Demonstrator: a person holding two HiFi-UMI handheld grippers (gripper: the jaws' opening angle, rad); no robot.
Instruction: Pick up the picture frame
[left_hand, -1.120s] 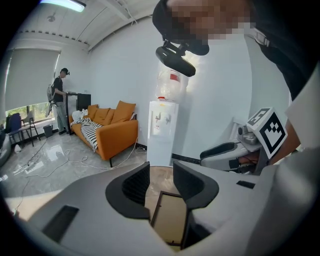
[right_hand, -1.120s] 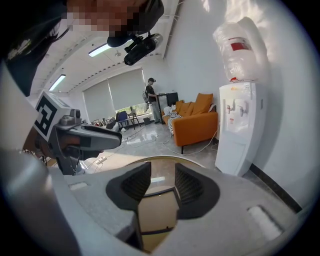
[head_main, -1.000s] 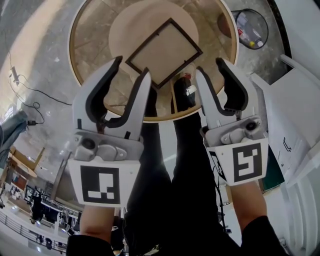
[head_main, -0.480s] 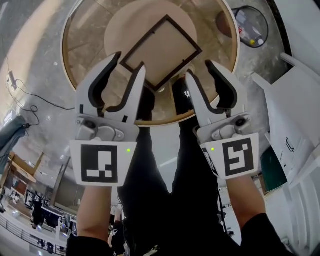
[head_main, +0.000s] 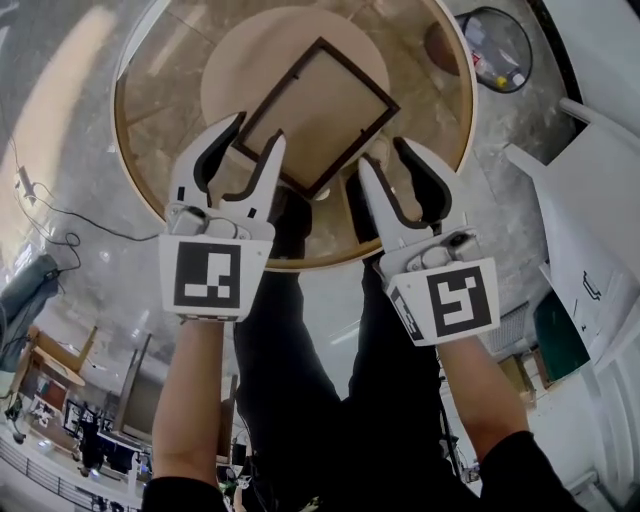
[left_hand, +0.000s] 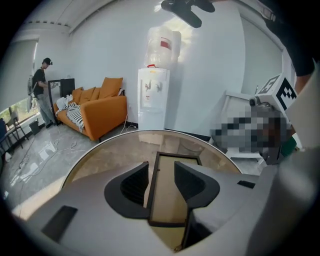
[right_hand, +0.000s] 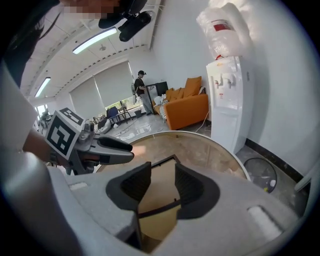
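Now: both claws open over the frame

I see the left claw (head_main: 257, 128) with jaws apart; they have just been opening wider and grip nothing, with the picture frame (head_main: 320, 100) edge showing through the gap. Right claw (head_main: 385, 152) is open too and empty. The frame lies flat on the round counter (head_main: 150, 95), just ahead of both claws.

The right gripper (right_hand: 161, 175) hangs over the round worktop (right_hand: 210, 155), jaws apart. The dark picture frame (right_hand: 159, 195) lies flat in the gap, ungripped. The left gripper (right_hand: 131, 150) reaches in at left; an orange sofa (right_hand: 187, 107) and a water dispenser (right_hand: 227, 95) stand behind.
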